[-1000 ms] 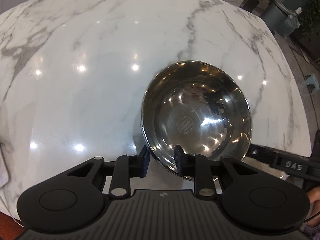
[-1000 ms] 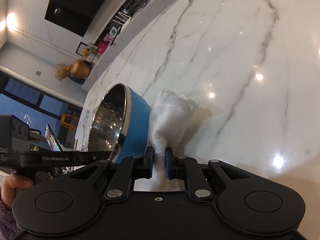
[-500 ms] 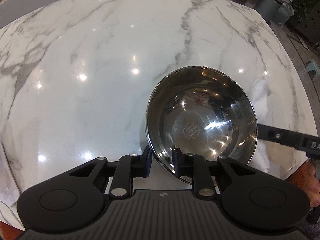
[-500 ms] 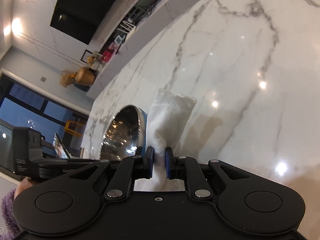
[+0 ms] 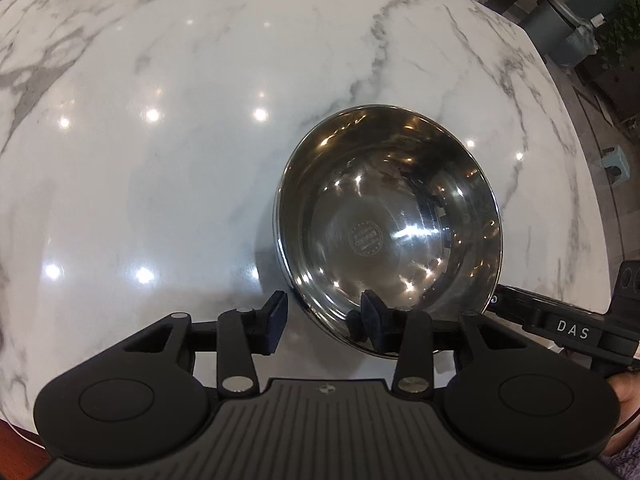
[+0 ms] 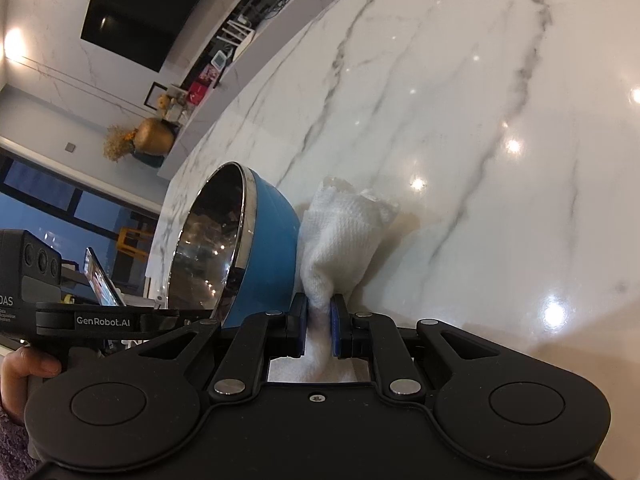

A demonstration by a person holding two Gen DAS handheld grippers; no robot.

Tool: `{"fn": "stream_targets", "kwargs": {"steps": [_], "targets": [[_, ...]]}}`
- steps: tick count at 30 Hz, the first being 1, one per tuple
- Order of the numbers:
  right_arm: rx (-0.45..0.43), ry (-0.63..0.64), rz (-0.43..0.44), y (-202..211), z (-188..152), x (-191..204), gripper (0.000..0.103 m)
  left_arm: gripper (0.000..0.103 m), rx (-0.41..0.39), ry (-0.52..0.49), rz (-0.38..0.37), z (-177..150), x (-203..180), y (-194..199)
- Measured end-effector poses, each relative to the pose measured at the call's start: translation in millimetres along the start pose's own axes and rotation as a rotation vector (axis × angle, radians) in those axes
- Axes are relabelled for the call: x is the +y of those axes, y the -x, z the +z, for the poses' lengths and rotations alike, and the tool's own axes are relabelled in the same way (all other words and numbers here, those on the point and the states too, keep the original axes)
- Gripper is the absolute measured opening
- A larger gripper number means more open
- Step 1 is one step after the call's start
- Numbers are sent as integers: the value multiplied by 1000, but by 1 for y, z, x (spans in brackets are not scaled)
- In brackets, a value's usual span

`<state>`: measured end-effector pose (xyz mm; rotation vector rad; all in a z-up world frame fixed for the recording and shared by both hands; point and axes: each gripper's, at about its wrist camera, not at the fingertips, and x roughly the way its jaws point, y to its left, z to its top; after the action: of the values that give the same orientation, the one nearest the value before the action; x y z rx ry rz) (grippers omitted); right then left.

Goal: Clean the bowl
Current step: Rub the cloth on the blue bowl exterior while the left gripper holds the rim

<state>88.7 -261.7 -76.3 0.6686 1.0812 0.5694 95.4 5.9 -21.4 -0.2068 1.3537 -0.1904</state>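
Note:
The bowl (image 5: 388, 232) is shiny steel inside and blue outside (image 6: 268, 256); it rests on the white marble table. My left gripper (image 5: 322, 320) is open, its jaws astride the bowl's near rim with a clear gap on both sides: one finger outside, one inside. My right gripper (image 6: 319, 324) is shut on a white cloth (image 6: 340, 236), which hangs against the table just right of the bowl's blue wall. The right gripper's body shows at the right in the left wrist view (image 5: 560, 320).
The marble table (image 5: 160, 140) spreads wide to the left and far side; its right edge (image 5: 592, 200) drops to a floor with bins and plants. A counter with a gold vase (image 6: 154, 140) stands beyond the table.
My left gripper's jaws have spread apart and let go of the bowl's rim. The bowl, which was lifted and tilted, is back down on the table. The right gripper still holds the cloth beside it.

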Motion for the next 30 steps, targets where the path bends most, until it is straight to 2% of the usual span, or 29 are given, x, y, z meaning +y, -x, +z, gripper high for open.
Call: {"fn": "stream_targets", "kwargs": {"steps": [7,15,25,30], "targets": [[-10,4,-3,7,1,-1,11,26,-6,-44,14,0,-2,1],[-75,15,42,33,17,7,11,23,11,-99,31,4,0,3],[-41,8,1,18,12,3,11,23,-8,-163,52,4,-6,4],[-11,9,-39,11,4,-1,11,23,6,-200,21,4,-11,0]]}}
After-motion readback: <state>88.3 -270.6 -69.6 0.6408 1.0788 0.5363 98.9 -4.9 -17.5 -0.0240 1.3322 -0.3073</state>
